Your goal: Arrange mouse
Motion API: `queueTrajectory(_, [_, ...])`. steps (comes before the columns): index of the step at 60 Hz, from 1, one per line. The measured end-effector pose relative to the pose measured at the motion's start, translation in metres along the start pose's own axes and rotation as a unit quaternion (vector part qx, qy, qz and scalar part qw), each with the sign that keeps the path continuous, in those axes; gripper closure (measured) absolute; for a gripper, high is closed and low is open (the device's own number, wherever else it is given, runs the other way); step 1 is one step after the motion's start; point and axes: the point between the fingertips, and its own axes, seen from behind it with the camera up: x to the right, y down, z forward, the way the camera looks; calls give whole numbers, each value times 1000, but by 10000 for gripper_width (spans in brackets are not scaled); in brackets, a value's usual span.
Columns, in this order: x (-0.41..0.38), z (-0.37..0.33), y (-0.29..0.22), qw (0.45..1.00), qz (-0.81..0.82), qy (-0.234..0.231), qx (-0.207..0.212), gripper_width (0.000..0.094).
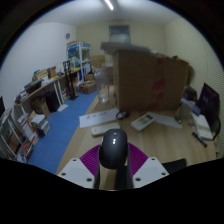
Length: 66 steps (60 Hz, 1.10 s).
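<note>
seemingly lifted for carrying, the dark grey, rounded plastic computer mouse [113,150] sat between the jaws of the gripper [112,166], whose purple-padded fingers [90,160] pressed on both its sides, closed on it. it hung above the light wooden tabletop [90,140], probably so it could be set down in a tidier spot. beyond it lay a white flat device [99,119] on the same tabletop, and farther off stood a large brown cardboard box [147,82].
</note>
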Motion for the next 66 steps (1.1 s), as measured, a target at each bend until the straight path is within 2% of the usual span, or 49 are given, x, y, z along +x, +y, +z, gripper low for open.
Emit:
queueTrajectory(6, [32, -54, -23, 999, -16, 29, 39, 567])
queueTrajectory(13, [73, -96, -5, 998, -18, 50, 40, 567])
queueTrajectory(19, [103, -105, 53, 998, 2, 60, -2, 565])
queueTrajectory(24, [112, -100, 97, 998, 13, 50, -35, 563])
queueTrajectory(33, [115, -75, 143, 996, -5, 34, -76, 540])
queueTrajectory(34, [116, -73, 148, 996, -9, 34, -83, 515])
queueTrajectory(35, [117, -73, 153, 995, -13, 34, -91, 450])
queueTrajectory(36, [117, -72, 151, 996, -14, 33, -85, 485])
queueTrajectory(37, [117, -70, 147, 997, -12, 31, -76, 473])
queueTrajectory(39, [116, -70, 150, 996, -6, 29, -85, 423])
queueTrajectory(41, [116, -70, 149, 996, 2, 27, -87, 424])
queueTrajectory(44, [118, -72, 153, 994, 10, 32, -106, 373])
queueTrajectory(45, [118, -74, 154, 993, 11, 35, -110, 272])
queueTrajectory(49, [123, -83, 153, 991, 4, 54, -124, 39])
queueTrajectory(51, [124, -89, 150, 990, 1, 64, -122, 81])
queueTrajectory(55, [113, -105, 141, 991, 3, 68, -116, 99])
queueTrajectory(66, [67, -164, 115, 993, 16, 70, -97, 100])
